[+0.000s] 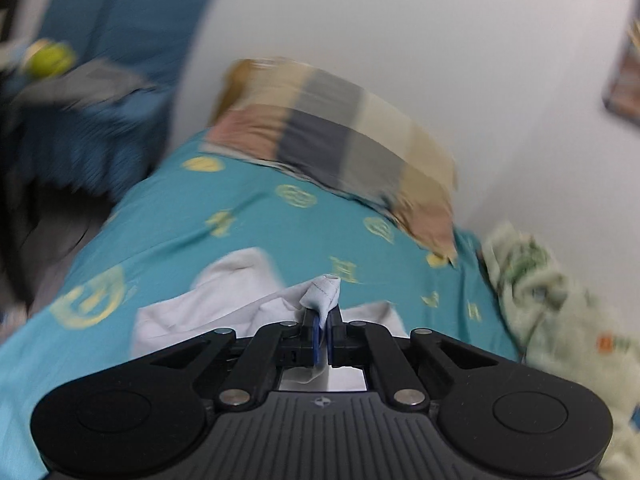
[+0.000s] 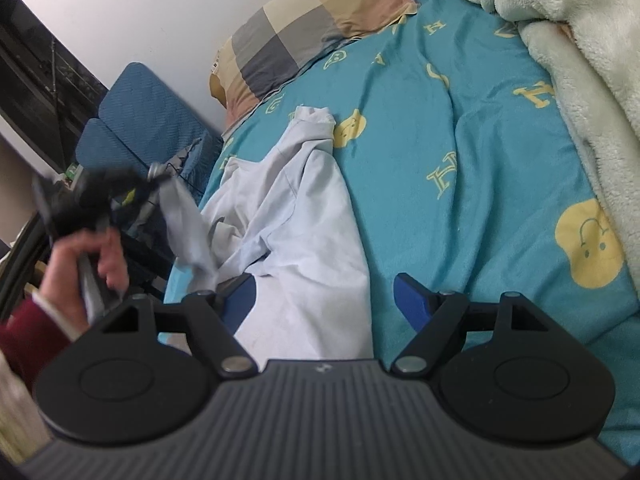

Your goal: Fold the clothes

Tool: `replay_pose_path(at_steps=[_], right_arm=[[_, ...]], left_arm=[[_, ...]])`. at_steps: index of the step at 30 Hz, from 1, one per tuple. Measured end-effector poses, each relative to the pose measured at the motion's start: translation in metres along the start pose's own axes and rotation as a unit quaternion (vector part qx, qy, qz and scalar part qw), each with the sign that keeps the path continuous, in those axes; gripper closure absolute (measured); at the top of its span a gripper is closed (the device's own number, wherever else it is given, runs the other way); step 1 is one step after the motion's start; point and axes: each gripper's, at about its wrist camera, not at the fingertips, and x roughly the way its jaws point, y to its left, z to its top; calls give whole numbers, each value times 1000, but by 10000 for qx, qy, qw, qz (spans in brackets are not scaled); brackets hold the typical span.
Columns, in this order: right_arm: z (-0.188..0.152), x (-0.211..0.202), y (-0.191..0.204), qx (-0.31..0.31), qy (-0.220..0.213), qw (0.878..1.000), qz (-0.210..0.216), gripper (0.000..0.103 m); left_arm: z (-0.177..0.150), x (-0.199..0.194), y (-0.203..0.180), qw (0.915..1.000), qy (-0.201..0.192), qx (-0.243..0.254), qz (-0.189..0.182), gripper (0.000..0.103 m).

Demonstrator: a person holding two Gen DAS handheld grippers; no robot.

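The left gripper (image 1: 323, 334) has its blue-padded jaws pressed together on a pinch of the pale blue shirt (image 1: 320, 294) — a small stitched fold of cloth stands up just past the fingertips. The rest of that garment spreads out below and to the left of the claw, crumpled on the teal bedsheet (image 1: 256, 200) printed with yellow letters and faces. Farther ahead of the claw lies a checked pillow (image 1: 340, 132) in beige, grey and pink, against a white wall (image 1: 400, 20). To the right of the claw sits a heap of pale green fleece blanket (image 1: 552, 300); to the far left, something blue and a yellow-green round thing, too smeared by motion to name.

The right gripper (image 2: 324, 300) stands wide open, nothing between its blue pads, and it hangs above the near end of the shirt (image 2: 296, 220), which runs from between the fingers away toward the pillow (image 2: 304, 28). Left of this claw, a hand (image 2: 84, 264) in a dark red sleeve (image 2: 28, 344) grips the other tool, which lifts a strip of the shirt off the bed edge. Right of the claw the sheet (image 2: 480, 160) is bare, and beyond it the fleece blanket (image 2: 580, 60) lies bunched. Past the bed edge on the left stands a blue quilted chair (image 2: 148, 120), it seems.
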Motion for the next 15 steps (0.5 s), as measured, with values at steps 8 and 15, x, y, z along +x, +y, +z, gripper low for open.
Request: replay_pose_path(at_steps=[8, 15], right_arm=[[0, 6, -7, 68, 80, 9999, 9, 25], [1, 9, -12, 178, 88, 9998, 38, 25]], left_arm=[[-42, 90, -55, 9928, 874, 812, 129, 82], [-58, 49, -23, 9957, 785, 456, -171, 44]])
